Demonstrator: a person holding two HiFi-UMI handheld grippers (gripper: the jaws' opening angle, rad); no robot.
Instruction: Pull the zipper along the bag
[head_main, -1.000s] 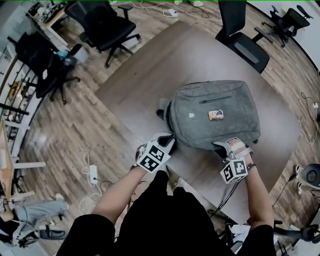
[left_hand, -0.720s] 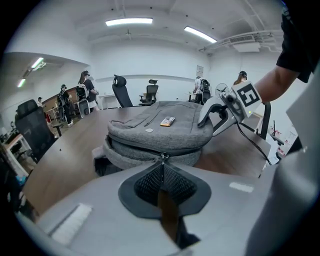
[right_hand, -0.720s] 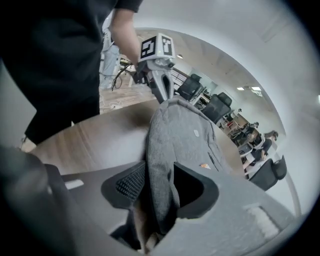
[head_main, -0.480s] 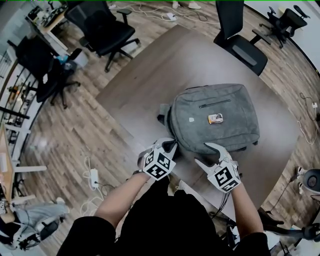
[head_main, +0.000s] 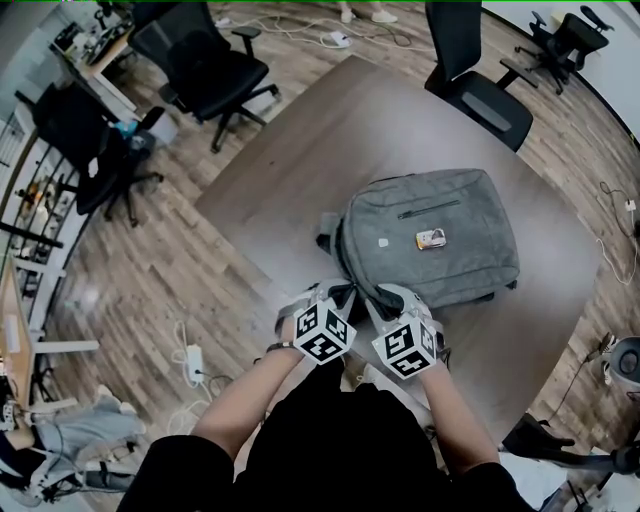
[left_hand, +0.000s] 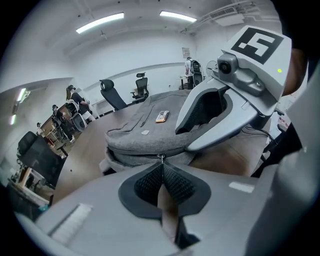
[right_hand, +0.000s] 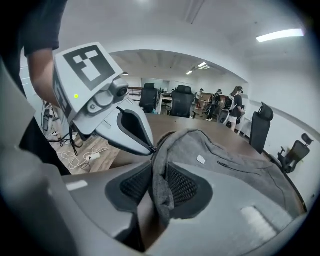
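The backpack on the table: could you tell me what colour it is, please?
Grey: the heathered grey fabric backpack shows best in the head view.

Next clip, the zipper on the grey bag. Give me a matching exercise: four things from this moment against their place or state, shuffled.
1. left gripper
2. right gripper
3. orange label
4. grey bag

A. lies flat on the brown table
B. shut on a fold of bag fabric
C. sits on top of the bag
D. shut on the zipper pull

Pairs: 1-D, 2-B, 3-C, 4-A.
The right gripper's jaws have just been closing, with the fabric between them.
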